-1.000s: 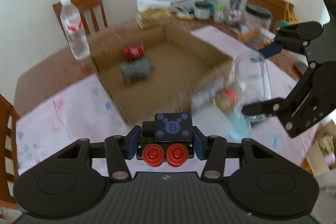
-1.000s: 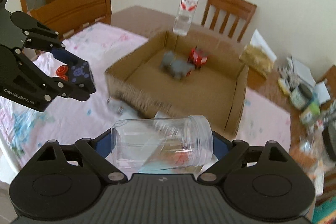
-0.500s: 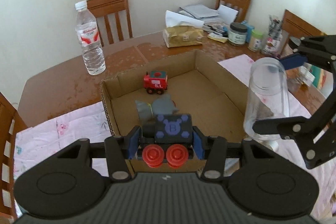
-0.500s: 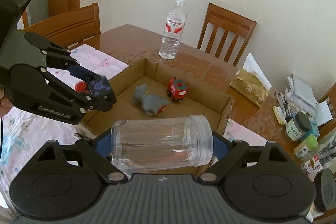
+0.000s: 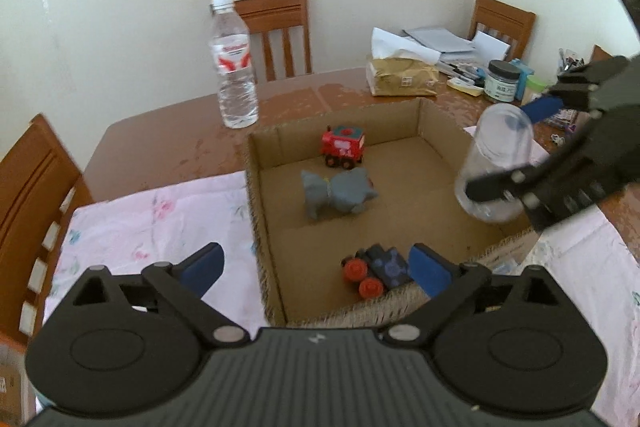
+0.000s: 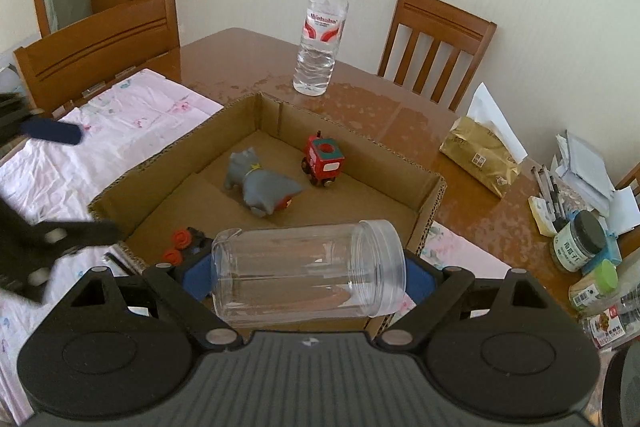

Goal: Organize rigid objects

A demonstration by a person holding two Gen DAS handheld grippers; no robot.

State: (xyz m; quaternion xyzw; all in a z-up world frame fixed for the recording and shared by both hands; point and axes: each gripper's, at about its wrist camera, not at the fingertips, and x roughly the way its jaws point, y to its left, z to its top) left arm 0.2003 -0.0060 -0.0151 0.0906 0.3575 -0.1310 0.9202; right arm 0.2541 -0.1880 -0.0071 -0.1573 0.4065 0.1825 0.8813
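In the left wrist view, the label on the water bottle [image 5: 234, 67] is blurred and cannot be read. The left gripper [image 5: 316, 267] is spread wide and empty; the dark toy car [image 5: 378, 269] with red wheels lies on the cardboard box [image 5: 256, 211] floor just inside its right finger. At 3 o'clock the clear jar [image 5: 496, 163] is clamped by the right gripper [image 5: 516, 147], whose body is cut off by the frame edge. In the right wrist view, "Wahaha" can be made out on the bottle [image 6: 322, 35]. The jar [image 6: 308, 267] is held sideways between the fingers of the right gripper [image 6: 310, 275]. The toy car [image 6: 186, 245] at 9 o'clock is partly hidden behind the jar. The left gripper [image 6: 52, 183] is blurred.
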